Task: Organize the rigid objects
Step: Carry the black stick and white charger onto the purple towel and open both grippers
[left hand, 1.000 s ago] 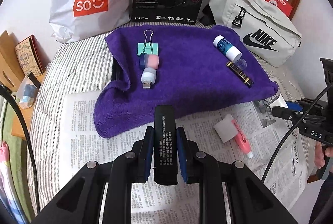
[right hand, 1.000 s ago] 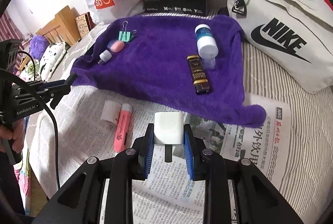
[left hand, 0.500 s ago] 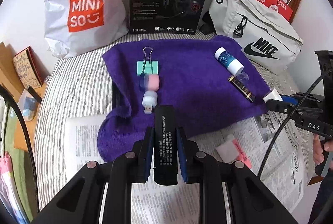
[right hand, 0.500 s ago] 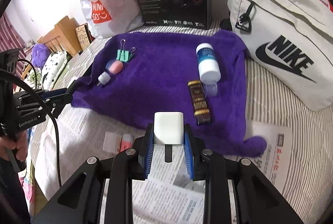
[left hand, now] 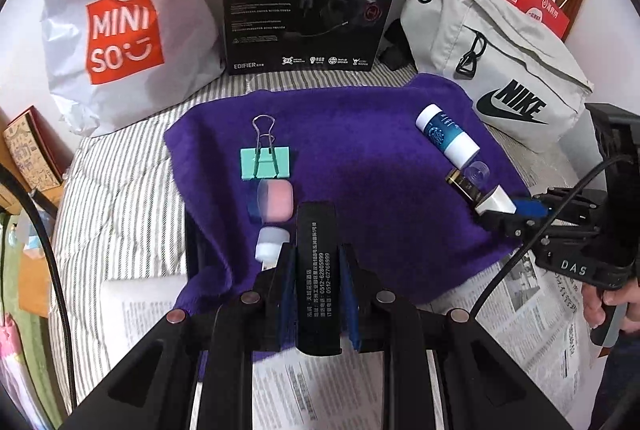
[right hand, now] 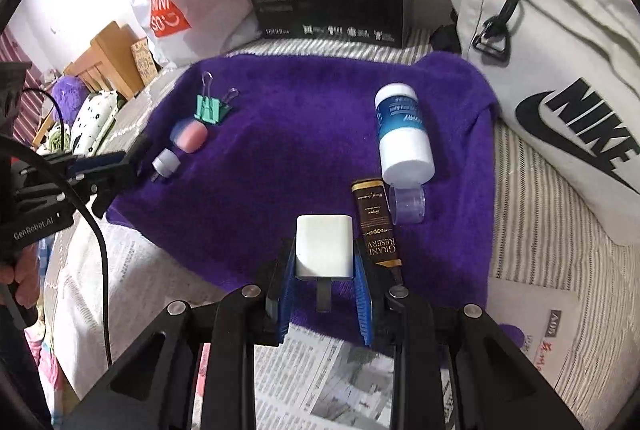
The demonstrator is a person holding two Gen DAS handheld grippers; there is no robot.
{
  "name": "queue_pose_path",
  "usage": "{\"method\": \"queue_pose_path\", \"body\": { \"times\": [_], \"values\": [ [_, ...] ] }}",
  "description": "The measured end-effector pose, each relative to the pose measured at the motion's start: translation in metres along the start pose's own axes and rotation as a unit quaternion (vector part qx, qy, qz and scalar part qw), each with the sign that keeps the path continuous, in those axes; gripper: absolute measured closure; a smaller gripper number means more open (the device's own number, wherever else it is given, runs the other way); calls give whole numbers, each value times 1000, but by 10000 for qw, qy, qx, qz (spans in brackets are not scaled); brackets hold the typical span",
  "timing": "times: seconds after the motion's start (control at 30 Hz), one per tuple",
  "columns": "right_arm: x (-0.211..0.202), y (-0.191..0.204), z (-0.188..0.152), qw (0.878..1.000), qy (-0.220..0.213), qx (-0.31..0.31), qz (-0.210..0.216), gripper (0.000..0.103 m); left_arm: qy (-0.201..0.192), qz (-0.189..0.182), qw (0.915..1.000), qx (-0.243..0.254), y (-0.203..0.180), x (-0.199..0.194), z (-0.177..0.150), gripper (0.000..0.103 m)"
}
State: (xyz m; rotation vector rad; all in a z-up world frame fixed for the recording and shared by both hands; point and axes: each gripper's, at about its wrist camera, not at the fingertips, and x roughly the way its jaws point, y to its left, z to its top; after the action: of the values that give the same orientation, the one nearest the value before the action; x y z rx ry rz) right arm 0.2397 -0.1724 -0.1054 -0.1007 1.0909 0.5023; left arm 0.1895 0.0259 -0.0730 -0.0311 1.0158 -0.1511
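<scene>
Holding one item each over the near edge of the purple towel (left hand: 372, 158) — both grippers are clamped on their loads.

The left gripper (left hand: 318, 270) pinches a black bar with white print (left hand: 318, 262), just beside the white-capped USB piece (left hand: 270, 244); the right gripper (right hand: 324, 270) grips a white charger block (right hand: 325, 245), next to the black-and-gold tube (right hand: 376, 222). Already on the towel: a green binder clip (left hand: 265, 160), a pink capsule (left hand: 274, 204), a blue-and-white bottle (right hand: 402, 132) and a clear cap (right hand: 408, 204).

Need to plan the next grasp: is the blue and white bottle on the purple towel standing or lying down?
Lying down. The blue and white bottle rests on its side on the purple towel, white cap toward the camera.
</scene>
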Motion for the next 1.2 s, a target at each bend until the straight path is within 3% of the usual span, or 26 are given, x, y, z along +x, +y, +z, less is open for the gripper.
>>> {"method": "queue_pose_path", "body": {
  "times": [0.33, 0.9, 1.2],
  "values": [
    [26, 3, 3, 9995, 256, -208, -4, 77, 163, -128, 9998, 7, -1, 30, 13, 82],
    [25, 3, 1, 9988, 175, -453, 67, 74, 476, -49, 9988, 111, -3, 61, 17, 82],
    [19, -3, -5, 9988, 241, -406, 117, 70, 446, 92, 9987, 215, -7, 61, 15, 82]
  ]
}}
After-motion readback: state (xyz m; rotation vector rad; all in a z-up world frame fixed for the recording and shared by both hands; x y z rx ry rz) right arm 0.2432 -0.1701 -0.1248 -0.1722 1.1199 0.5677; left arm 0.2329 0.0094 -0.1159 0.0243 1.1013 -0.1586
